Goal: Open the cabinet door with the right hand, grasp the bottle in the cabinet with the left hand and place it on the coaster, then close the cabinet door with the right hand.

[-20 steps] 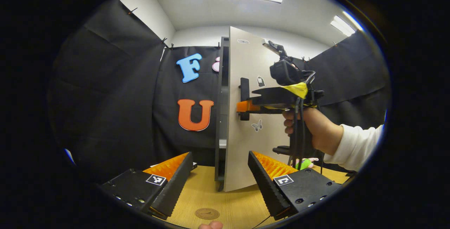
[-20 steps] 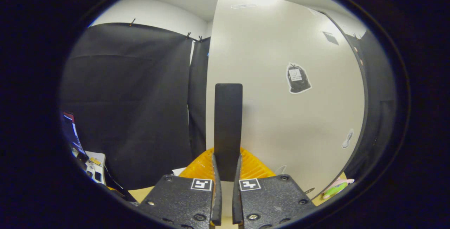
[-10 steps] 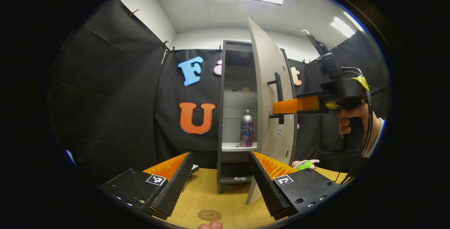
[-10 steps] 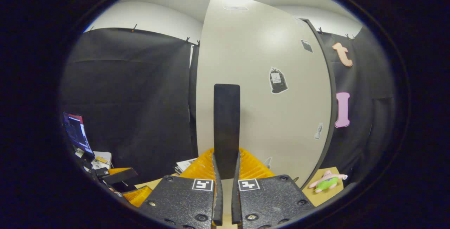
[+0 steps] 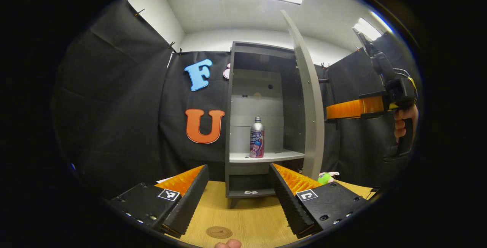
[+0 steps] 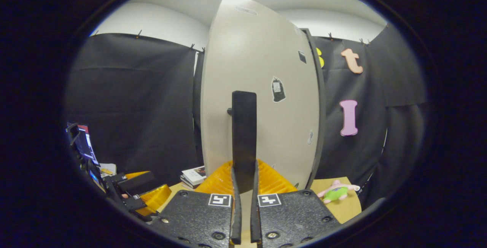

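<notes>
The grey cabinet (image 5: 232, 99) stands open on the wooden table. A silver bottle (image 5: 257, 137) with a pink label stands upright on its middle shelf. Its pale door (image 5: 312, 99) is swung out edge-on, and its front face (image 6: 262, 99) is close ahead in the right gripper view. My right gripper (image 6: 244, 174) is shut on the black door handle (image 6: 244, 130); from the left it appears at the far right (image 5: 344, 109), held by a hand (image 5: 403, 122). My left gripper (image 5: 237, 189) is open, low over the table, well short of the bottle. A round brown coaster (image 5: 219, 232) lies just under it.
A green and pink plush toy (image 6: 336, 193) lies on the table right of the door, also seen from the left (image 5: 325, 178). A stack of books (image 6: 194, 175) sits at the table's left side. A lower cabinet shelf (image 5: 247, 193) holds a small object.
The right gripper has pulled the door from nearly closed to wide open, swinging it to the right. The bottle and shelves have come into sight. The left gripper has barely moved.
</notes>
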`<action>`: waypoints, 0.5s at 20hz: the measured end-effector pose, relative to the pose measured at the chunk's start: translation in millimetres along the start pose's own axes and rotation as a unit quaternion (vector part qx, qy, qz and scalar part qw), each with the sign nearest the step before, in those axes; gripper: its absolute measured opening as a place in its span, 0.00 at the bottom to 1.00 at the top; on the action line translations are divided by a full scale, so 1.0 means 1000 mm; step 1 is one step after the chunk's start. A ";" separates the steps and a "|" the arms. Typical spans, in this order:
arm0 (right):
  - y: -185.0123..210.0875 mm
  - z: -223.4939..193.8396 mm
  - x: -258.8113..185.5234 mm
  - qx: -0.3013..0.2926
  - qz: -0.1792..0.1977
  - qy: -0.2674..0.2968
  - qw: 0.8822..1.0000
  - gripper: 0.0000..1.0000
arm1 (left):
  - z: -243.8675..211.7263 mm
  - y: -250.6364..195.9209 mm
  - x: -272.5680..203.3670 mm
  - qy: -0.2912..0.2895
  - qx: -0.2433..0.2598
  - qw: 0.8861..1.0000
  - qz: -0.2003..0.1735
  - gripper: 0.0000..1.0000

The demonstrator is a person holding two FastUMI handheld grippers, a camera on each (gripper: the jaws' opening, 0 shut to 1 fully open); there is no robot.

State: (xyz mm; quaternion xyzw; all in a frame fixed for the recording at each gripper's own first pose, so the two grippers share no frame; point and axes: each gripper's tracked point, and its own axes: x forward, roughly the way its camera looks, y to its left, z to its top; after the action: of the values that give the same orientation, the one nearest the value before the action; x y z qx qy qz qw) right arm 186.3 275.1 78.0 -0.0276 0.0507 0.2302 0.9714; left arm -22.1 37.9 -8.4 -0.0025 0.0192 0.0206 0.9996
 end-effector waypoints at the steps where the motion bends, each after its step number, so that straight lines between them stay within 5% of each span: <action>1: -0.003 0.000 -0.002 0.001 -0.008 0.000 1.000 0.12 | -0.002 -0.008 0.001 0.002 -0.004 1.000 -0.007 0.95; 10: -0.041 0.002 -0.018 -0.005 -0.088 -0.002 0.996 0.10 | -0.010 -0.052 -0.005 0.017 0.000 0.999 -0.045 0.95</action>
State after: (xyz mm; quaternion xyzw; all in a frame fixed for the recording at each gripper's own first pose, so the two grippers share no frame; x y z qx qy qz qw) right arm 188.9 230.9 83.3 -0.0360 0.0447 0.1437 0.9880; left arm -25.5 -14.7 -18.1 -0.0041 0.0357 -0.0248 0.9990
